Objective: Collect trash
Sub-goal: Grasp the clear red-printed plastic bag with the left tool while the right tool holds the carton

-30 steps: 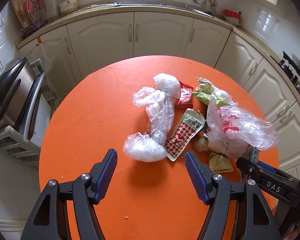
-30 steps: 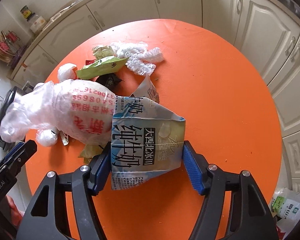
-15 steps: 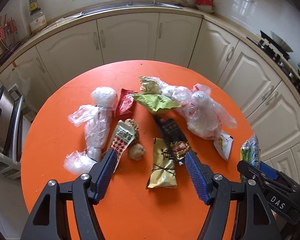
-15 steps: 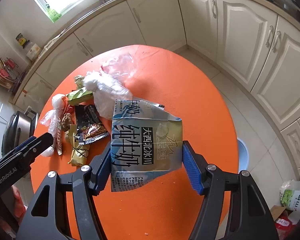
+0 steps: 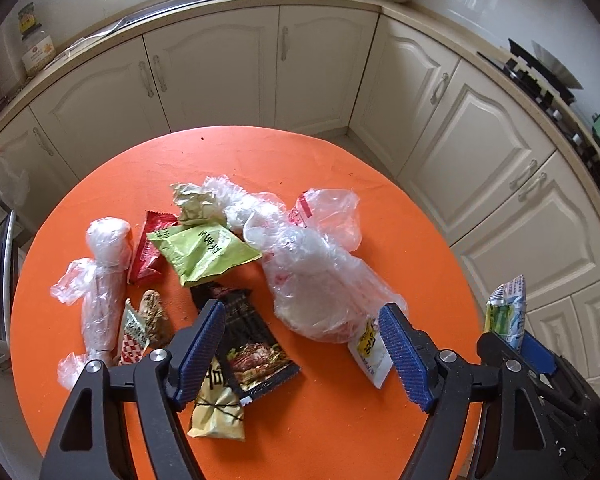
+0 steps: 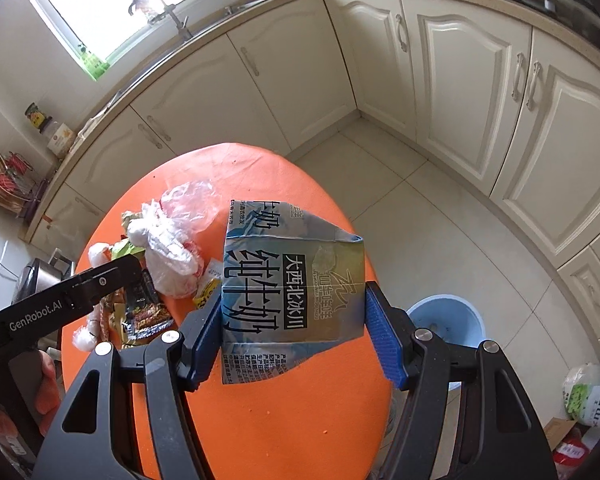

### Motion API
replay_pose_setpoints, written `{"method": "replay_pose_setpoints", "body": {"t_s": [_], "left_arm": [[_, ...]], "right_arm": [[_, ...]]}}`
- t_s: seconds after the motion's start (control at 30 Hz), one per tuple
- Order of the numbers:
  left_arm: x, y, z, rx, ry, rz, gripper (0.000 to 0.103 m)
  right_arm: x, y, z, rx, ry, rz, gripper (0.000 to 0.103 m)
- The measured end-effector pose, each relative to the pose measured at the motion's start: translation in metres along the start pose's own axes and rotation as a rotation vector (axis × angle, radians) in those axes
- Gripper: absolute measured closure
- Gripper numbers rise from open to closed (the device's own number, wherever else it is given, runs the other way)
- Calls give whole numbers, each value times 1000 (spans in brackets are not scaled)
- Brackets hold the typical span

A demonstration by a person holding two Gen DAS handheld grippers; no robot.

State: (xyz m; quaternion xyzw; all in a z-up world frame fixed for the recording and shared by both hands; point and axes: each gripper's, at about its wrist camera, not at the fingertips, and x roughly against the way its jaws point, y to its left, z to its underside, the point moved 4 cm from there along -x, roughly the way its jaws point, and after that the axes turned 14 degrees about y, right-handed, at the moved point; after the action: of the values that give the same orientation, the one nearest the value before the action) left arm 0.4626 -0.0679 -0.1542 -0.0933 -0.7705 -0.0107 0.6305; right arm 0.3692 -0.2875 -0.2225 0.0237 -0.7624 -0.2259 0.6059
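Observation:
Trash lies on a round orange table point(image 5: 340, 420): a crumpled clear plastic bag point(image 5: 316, 280), a green wrapper point(image 5: 204, 252), a black snack wrapper point(image 5: 252, 344), a yellow-brown packet point(image 5: 216, 412), a red wrapper point(image 5: 150, 248) and a white-yellow sachet point(image 5: 370, 352). My left gripper point(image 5: 300, 320) hovers above the clear bag and black wrapper with its jaws opening and nothing pressed between the pads. My right gripper point(image 6: 292, 304) is shut on a flattened blue-grey milk carton point(image 6: 292, 280), held over the table's right edge. The carton point(image 5: 506, 304) also shows at the right of the left wrist view.
A light blue bin point(image 6: 444, 316) stands on the tiled floor just past the table's right edge. Cream cabinets point(image 5: 284, 64) curve around behind the table. Bags and a box point(image 6: 588, 392) sit on the floor at the lower right. A person's hand point(image 6: 44, 384) holds the left gripper.
The left gripper swept right across the table, from the clear plastic rolls to the big clear bag, and its jaws widened. The right gripper carried the carton right to the table edge; the blue bin appeared.

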Motion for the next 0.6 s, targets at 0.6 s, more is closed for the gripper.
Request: {"method": "replay_pose_setpoints", "body": {"t_s": [0.6], "left_arm": [[-83,-22,-50,20,62,26,57]], "right_arm": [[-47,-20,-47,24,47,-8,36]]}}
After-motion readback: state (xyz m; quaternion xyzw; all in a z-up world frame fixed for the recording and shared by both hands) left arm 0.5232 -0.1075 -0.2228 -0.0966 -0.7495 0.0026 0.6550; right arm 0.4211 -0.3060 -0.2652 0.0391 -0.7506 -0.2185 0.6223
